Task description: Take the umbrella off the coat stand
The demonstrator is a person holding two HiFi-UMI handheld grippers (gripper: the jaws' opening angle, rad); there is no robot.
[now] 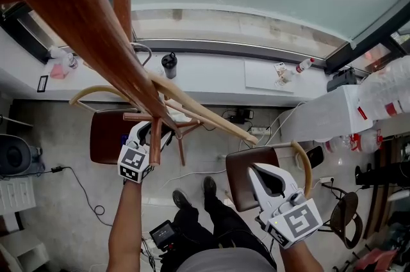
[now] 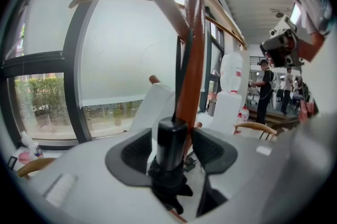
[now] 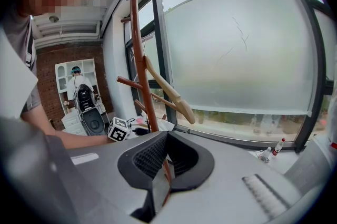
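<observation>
The brown wooden coat stand [image 1: 96, 27] rises toward me, with pale curved arms [image 1: 205, 112]. A black folded umbrella [image 2: 171, 144] hangs close against the pole [image 2: 192, 59] on a thin dark cord. My left gripper [image 2: 171, 150] is at the pole [image 1: 155, 136], its jaws wide on either side of the umbrella's black cylindrical end, with small gaps at the pads. In the head view the umbrella is hidden behind the stand. My right gripper [image 1: 269, 176] hangs lower right, away from the stand, open with nothing between its jaws [image 3: 163, 159]. It looks at the pole [image 3: 139, 49].
Two brown-seated chairs [image 1: 106, 136] [image 1: 242, 191] stand on the floor below the stand. A white sill [image 1: 211, 79] under the big window holds a black bottle [image 1: 169, 64]. Cables lie on the floor. Several people [image 2: 266, 88] stand far off, near a water jug [image 2: 231, 72].
</observation>
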